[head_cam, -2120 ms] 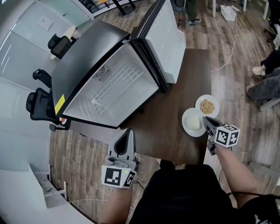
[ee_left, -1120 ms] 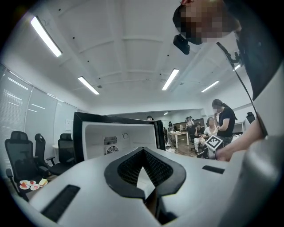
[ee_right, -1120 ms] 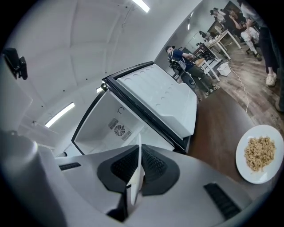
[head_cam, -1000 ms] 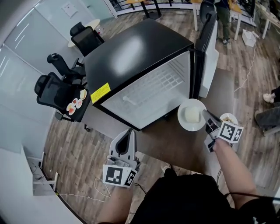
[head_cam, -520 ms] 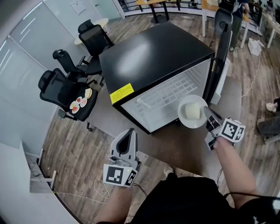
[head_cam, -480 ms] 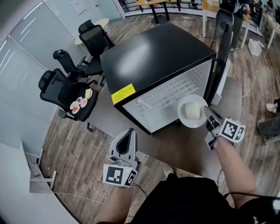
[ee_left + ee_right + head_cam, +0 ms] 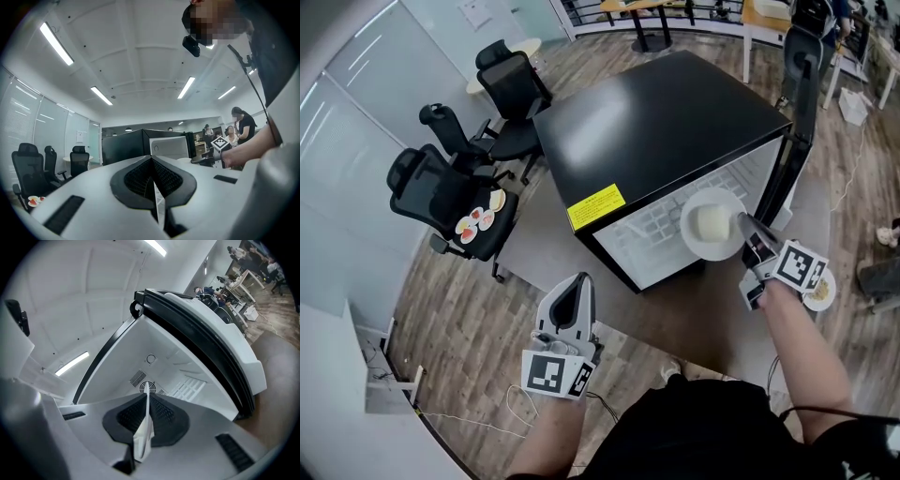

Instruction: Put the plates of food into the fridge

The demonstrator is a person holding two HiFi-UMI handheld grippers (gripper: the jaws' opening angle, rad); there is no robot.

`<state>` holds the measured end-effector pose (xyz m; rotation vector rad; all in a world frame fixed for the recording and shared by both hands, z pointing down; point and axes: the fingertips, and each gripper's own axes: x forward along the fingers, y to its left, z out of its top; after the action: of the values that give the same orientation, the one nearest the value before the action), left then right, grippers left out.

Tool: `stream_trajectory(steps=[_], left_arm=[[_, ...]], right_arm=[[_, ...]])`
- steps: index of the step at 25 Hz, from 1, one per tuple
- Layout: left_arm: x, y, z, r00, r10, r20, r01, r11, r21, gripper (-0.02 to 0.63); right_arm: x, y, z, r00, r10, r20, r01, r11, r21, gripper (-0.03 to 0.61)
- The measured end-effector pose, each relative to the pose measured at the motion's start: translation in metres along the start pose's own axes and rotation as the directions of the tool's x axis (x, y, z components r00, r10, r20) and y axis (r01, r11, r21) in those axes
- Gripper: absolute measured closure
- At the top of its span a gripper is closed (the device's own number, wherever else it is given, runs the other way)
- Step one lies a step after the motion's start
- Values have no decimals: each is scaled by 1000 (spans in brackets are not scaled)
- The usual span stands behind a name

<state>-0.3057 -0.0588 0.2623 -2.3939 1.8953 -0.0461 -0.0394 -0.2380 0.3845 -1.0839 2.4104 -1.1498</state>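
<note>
Plate of food (image 7: 710,223) at fridge (image 7: 666,122) mouth, rim pinched edge-on in nearly closed right gripper (image 7: 742,225) jaws; open cavity straight ahead. Left gripper (image 7: 576,286) jaws together, empty, well back.

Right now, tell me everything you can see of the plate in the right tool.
The plate is round, white and smooth, with a pale block of food at its centre. It hangs roughly level in the air, pinched at its rim by the right tool, whose jaws are shut on it. It sits just in front of the open fridge, over the white interior. Nothing else appears to touch it.
</note>
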Motion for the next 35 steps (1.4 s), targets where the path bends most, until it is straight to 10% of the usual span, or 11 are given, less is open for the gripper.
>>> stream_trajectory(steps=[26,35], left_arm=[[23,94,-34,998,57,-24,-59,996,-70,611],[16,111,-51,995,90,-50,-95,991,-98,611]], right_arm=[[88,-10,2,991,-130,14,130,989,-76,560],[119,-6,4,984,-176,-16,164,945,-284,558]])
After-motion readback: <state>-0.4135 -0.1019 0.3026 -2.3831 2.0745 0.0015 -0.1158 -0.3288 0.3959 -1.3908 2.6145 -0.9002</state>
